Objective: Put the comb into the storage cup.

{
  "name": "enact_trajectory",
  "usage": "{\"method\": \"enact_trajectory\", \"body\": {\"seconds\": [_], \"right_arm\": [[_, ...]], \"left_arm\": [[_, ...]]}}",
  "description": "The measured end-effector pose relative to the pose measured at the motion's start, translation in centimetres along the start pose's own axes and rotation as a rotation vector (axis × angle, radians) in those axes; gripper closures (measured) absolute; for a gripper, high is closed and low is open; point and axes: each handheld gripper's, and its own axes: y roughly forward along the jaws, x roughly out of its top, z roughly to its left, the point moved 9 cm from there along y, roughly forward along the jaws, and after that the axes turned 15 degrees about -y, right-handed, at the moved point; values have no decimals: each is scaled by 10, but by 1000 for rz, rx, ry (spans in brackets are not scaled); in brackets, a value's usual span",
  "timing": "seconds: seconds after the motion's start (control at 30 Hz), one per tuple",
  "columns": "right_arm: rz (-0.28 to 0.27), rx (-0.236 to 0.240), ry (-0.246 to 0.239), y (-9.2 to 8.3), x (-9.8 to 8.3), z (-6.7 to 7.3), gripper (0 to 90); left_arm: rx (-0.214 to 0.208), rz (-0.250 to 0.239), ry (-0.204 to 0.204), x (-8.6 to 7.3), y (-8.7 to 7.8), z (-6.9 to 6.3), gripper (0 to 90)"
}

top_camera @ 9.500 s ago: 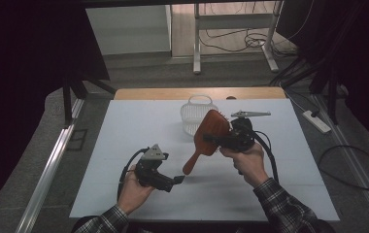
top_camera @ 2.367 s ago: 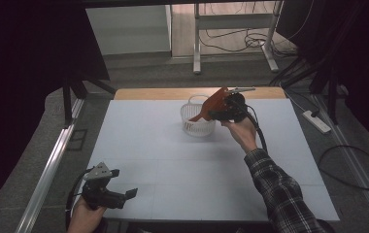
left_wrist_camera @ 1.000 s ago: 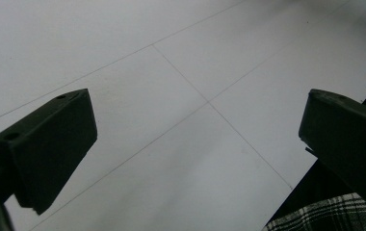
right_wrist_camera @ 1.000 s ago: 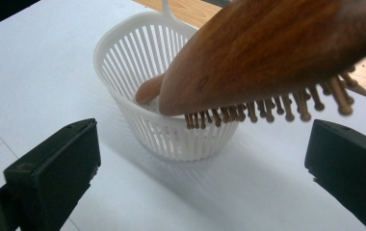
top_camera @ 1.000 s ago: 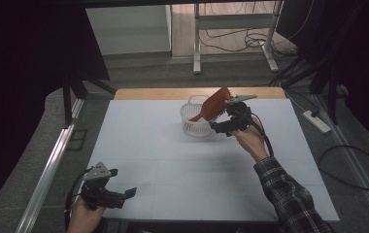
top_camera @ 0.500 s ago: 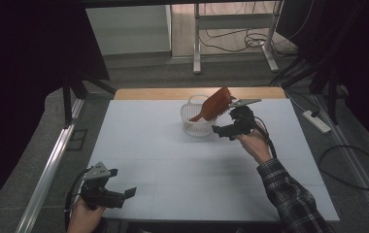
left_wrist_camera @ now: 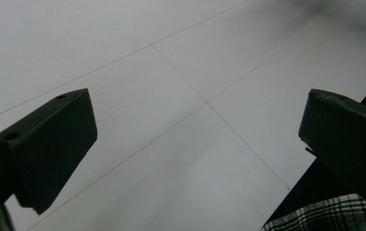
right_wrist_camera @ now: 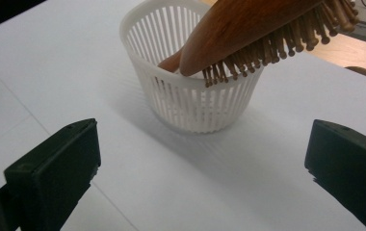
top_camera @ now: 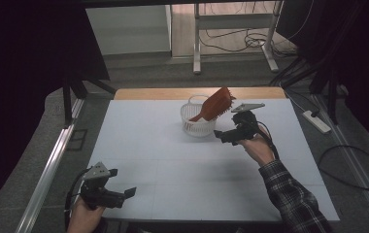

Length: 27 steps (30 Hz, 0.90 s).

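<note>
Right gripper (top_camera: 223, 136) now stands with its jaws wide apart and nothing between them, just beside the white slotted basket (top_camera: 195, 118) on the person's side. Half a second ago it was nearer the basket; a second ago it was higher, right at the wooden hairbrush (top_camera: 215, 104). So the brush has been let go and the gripper is drawing back. In the right gripper view both black jaws frame bare table, with the basket (right_wrist_camera: 195, 91) ahead of them and well clear.

The hairbrush stands handle-down inside the basket, and its paddle head leans out over the rim on the side toward the right gripper, bristles facing down. In the right gripper view its wooden pins (right_wrist_camera: 267, 48) rest against the basket's rim. It has kept the same tilt over the last second, so it seems settled. I judge the placing done; what is left is only to clear the hand away without knocking the basket, which looks light and could tip under the overhanging head.

Left gripper (top_camera: 119, 196) sits far from the basket, at the near edge of the white table (top_camera: 173, 170), jaws apart and empty, where it has been for the last couple of seconds. Its own view shows open jaws over plain tabletop with thin ruled lines.

No brand, label or writing can be read on the brush, the basket or the grippers.
</note>
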Motion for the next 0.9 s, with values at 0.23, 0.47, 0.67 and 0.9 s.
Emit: {"method": "enact_trajectory", "body": {"seconds": [0.23, 0.47, 0.67, 0.9], "right_arm": [[-4, 21, -6, -8, -3, 5, 0], [4, 33, 1, -15, -11, 9, 0], [16, 43, 5, -21, -18, 12, 0], [27, 47, 3, -27, -25, 14, 0]], "left_arm": [[-1, 0, -2, 0, 0, 0, 0], [-2, 0, -2, 0, 0, 0, 0], [-4, 0, -2, 0, 0, 0, 0], [-4, 1, -3, 0, 0, 0, 1]]}}
